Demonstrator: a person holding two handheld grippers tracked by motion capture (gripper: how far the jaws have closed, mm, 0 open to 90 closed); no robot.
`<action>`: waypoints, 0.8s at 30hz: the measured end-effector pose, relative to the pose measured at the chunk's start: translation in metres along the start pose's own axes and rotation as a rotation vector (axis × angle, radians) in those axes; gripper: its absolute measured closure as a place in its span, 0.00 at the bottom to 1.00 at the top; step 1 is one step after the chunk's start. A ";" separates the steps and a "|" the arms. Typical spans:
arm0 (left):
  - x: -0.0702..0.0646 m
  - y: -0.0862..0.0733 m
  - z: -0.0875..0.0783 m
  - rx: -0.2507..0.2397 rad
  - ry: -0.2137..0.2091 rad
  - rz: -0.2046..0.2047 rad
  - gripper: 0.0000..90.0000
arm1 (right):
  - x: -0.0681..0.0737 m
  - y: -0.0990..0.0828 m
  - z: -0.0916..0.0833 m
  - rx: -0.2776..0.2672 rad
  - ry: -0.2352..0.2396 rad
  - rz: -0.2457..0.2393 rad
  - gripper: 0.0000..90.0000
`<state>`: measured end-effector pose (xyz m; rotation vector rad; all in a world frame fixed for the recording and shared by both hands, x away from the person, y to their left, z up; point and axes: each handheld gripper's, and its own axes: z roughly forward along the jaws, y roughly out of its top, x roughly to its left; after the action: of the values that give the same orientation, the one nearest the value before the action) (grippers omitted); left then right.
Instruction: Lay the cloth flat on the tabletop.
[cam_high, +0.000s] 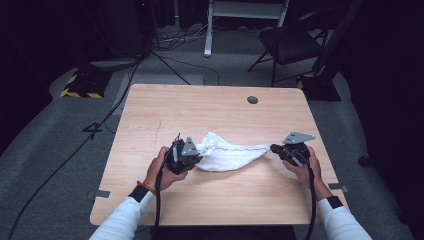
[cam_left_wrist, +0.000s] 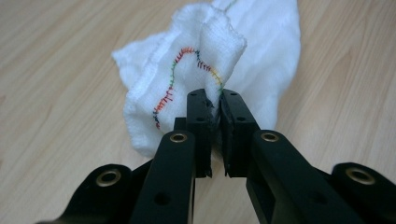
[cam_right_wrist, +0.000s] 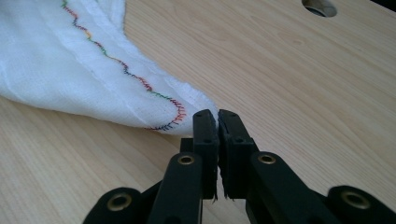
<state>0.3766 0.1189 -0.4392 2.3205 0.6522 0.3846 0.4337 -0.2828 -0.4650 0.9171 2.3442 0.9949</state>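
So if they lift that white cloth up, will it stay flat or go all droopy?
Probably droopy: the white cloth already bunches and folds where the left gripper pinches its stitched edge. It looks thin and light, so it would likely sag between that and the right gripper.

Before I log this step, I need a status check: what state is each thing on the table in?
White cloth: bunched at its left end, stretched between the two tools, resting on the table.
Left tool: shut on the cloth's stitched edge.
Right tool: shut on the cloth's corner.
Table's cable hole: uncovered.
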 end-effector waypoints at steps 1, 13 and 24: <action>-0.003 -0.007 -0.001 0.015 -0.002 0.004 0.92 | -0.003 -0.001 0.000 0.004 -0.017 0.010 0.96; -0.018 -0.044 -0.013 0.062 -0.042 -0.033 0.89 | -0.016 -0.008 0.005 0.039 -0.062 0.036 0.96; -0.007 -0.062 -0.037 -0.026 -0.012 -0.154 0.51 | -0.021 -0.010 0.009 0.064 -0.091 0.045 0.95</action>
<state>0.3327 0.1749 -0.4557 2.2287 0.8090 0.3062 0.4492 -0.2986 -0.4756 1.0222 2.3000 0.8808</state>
